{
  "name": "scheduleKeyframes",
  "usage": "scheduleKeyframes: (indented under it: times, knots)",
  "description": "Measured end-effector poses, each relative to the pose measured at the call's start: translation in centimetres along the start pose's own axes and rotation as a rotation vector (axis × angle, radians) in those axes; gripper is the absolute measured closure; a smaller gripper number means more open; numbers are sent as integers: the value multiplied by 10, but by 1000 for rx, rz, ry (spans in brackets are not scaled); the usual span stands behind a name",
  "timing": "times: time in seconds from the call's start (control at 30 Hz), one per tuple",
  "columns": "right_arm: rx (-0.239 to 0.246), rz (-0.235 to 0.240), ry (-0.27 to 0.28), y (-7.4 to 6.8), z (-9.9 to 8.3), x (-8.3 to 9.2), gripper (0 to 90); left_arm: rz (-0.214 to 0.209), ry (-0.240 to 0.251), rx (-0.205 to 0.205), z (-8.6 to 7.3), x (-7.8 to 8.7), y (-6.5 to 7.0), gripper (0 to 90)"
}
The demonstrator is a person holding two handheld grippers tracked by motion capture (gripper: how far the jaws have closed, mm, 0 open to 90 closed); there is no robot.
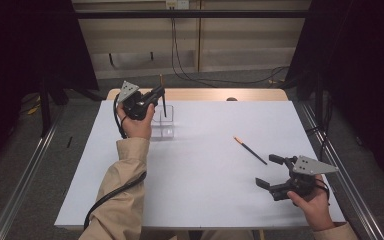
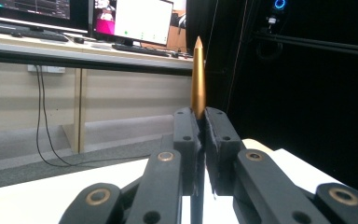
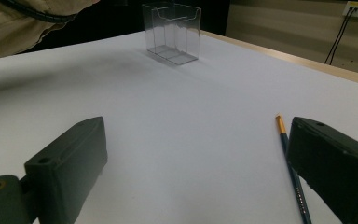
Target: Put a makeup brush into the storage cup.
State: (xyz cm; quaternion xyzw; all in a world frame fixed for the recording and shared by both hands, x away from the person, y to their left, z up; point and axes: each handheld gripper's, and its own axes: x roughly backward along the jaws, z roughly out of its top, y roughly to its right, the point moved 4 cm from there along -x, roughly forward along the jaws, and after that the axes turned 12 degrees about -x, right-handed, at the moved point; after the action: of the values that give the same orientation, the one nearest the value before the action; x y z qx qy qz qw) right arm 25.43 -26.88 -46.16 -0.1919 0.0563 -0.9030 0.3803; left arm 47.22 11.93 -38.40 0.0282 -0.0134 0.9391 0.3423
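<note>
Above the clear plastic holder [image 1: 164,121], far left, the left gripper [image 1: 159,93] clamps one dark gold-ended pencil [image 1: 163,100], not yet dropped in; the second dark pencil [image 1: 250,151] lies on the white table [image 1: 205,185] beside the wide-open right gripper [image 1: 270,172].

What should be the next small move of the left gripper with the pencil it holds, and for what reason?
Probably lower it a little, straight down. The left gripper is shut on a pencil held upright, and in the high view its lower end hangs over the clear plastic holder, seemingly not yet released inside. The right gripper waits open near the second pencil lying on the table.
</note>
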Motion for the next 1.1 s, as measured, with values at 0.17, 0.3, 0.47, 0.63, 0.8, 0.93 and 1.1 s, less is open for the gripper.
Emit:
scheduleKeyframes:
  times: [0.17, 0.3, 0.47, 0.63, 0.8, 0.93, 1.1]
  knots:
    - [0, 0, 0, 0, 0, 0, 47, 5, -3, 6, -2, -3, -1, 839]
    - [-2, -1, 2, 0, 0, 1, 47, 8, -4, 5, -3, -5, -1, 839]
    - [0, 3, 5, 0, 0, 1, 46, 12, -8, 2, -5, -6, -1, 839]
    - [3, 4, 1, 0, 0, 1, 45, 15, -5, 4, -5, -7, 0, 838]
    - [6, 5, 2, 0, 0, 1, 44, 19, -13, -4, -8, -8, -2, 838]
    - [6, 5, 2, 0, 0, 0, 45, 22, -12, -2, -10, -8, -2, 838]
    - [6, 5, 0, 0, 0, 0, 44, 20, -17, -7, -12, -8, -2, 838]
